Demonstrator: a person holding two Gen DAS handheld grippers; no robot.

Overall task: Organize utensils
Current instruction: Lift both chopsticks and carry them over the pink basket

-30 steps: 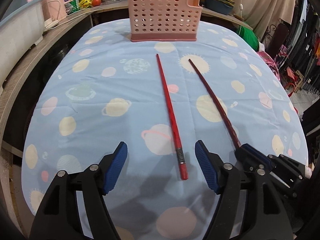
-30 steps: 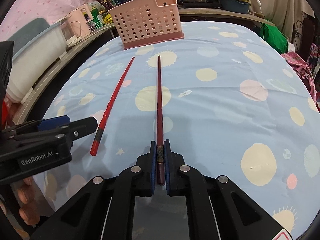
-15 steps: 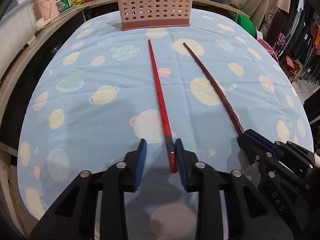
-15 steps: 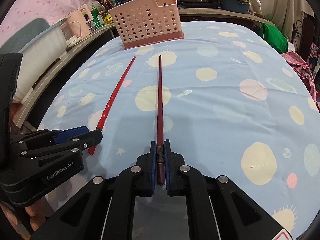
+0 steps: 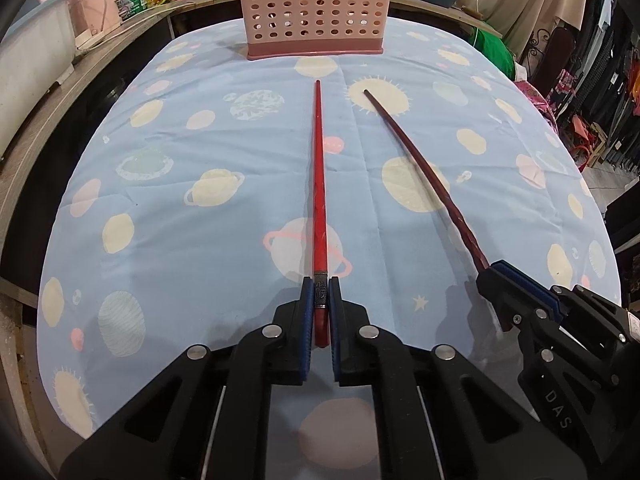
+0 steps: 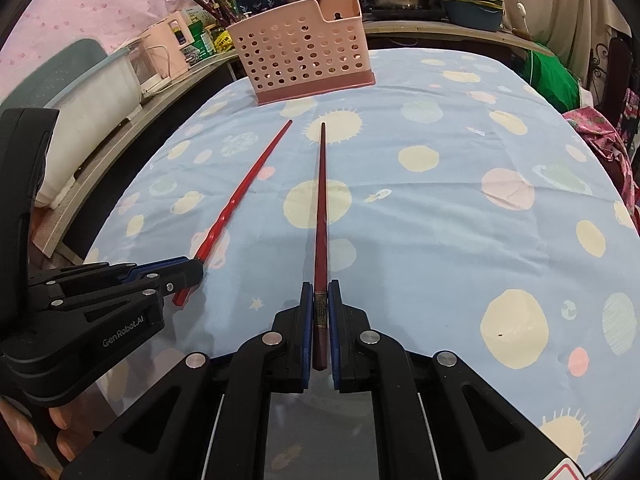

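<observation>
**A:** Where am I? The cloth point(image 5: 200, 152) carries the pink caddy point(image 5: 316, 4) at its far end, and both chopsticks lie between it and me, tips towards it.

**B:** And the tongs?

**A:** My left gripper point(image 5: 319, 312) is clamped on the butt of the red stick point(image 5: 319, 184); my right gripper point(image 6: 319, 320) is clamped on the butt of the dark stick point(image 6: 321, 208).

**B:** So lift next?

**A:** I think so. I'd raise both butts together, keep the tips from dragging on the cloth, then tilt each upright over the caddy's open top before letting go.
</observation>
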